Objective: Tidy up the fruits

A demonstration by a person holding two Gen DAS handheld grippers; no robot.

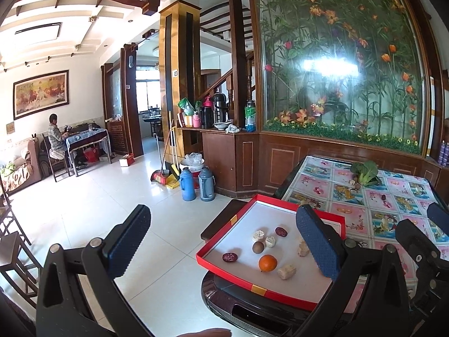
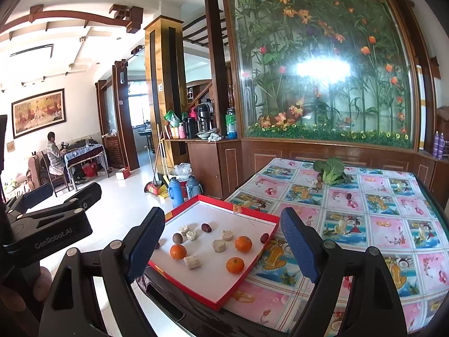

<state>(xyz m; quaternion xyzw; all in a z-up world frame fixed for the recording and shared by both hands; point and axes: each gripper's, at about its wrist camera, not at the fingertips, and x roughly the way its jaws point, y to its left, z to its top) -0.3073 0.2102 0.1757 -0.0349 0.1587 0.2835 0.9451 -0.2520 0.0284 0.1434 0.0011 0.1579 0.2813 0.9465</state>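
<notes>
**Both grippers hung open over the red tray of fruit**

The left gripper (image 1: pixel 224 241) stood with its jaws wide apart and nothing between its blue pads; through the gap showed the white floor tiles and the near-left part of a shallow red tray (image 1: pixel 269 287) with a white bottom. The right gripper (image 2: pixel 223 244) was likewise spread wide and empty, framing the same tray from the other side. Neither touched the tray or anything in it.

The tray sat at the corner of a table (image 2: pixel 378 224) covered in a patterned cloth of pink and blue squares, one edge jutting past the table's rim. In the right wrist view three oranges (image 2: pixel 243 243) lay in it, one near the left edge, one near the right wall and one toward the front. Among them were several pale, blocky pieces (image 2: pixel 193 261), a round brown fruit (image 2: pixel 177 238) and small dark red fruits (image 2: pixel 206 227), all lying apart from one another.

At the far side of the table lay a leafy green vegetable (image 2: pixel 331 172), with another small dark red fruit (image 2: pixel 348 196) on the cloth near it.

Far across the room a person (image 1: pixel 56 137) sat at another table.
</notes>
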